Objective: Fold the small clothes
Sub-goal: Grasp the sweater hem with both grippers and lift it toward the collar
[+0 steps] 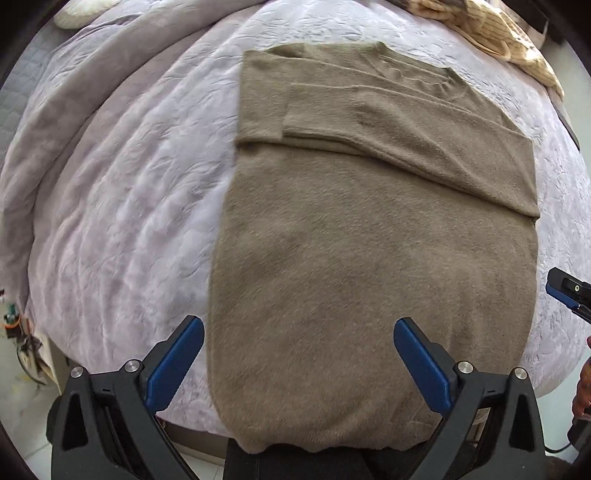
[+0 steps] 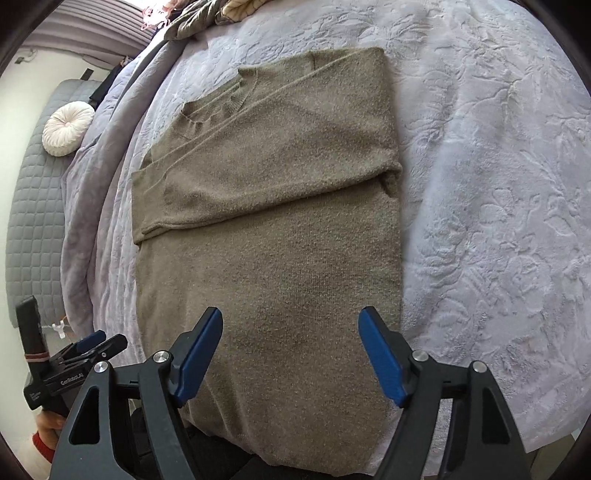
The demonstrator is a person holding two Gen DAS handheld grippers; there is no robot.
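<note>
An olive-brown knit sweater (image 1: 369, 258) lies flat on a pale lilac bedspread (image 1: 129, 221), its sleeves folded across the chest and its hem hanging over the bed's near edge. It also shows in the right wrist view (image 2: 273, 240). My left gripper (image 1: 299, 328) is open and empty, hovering above the sweater's lower part near its left side. My right gripper (image 2: 291, 317) is open and empty above the lower part near its right side. The right gripper's tip (image 1: 567, 291) shows at the right edge of the left wrist view; the left gripper (image 2: 92, 341) shows at the lower left of the right wrist view.
A beige striped garment (image 1: 498, 33) lies heaped at the bed's far right corner. A grey blanket (image 1: 74, 110) runs along the bed's left side. A round white cushion (image 2: 66, 129) rests against a grey quilted headboard (image 2: 33, 221). More bunched clothes (image 2: 195, 22) lie at the far end.
</note>
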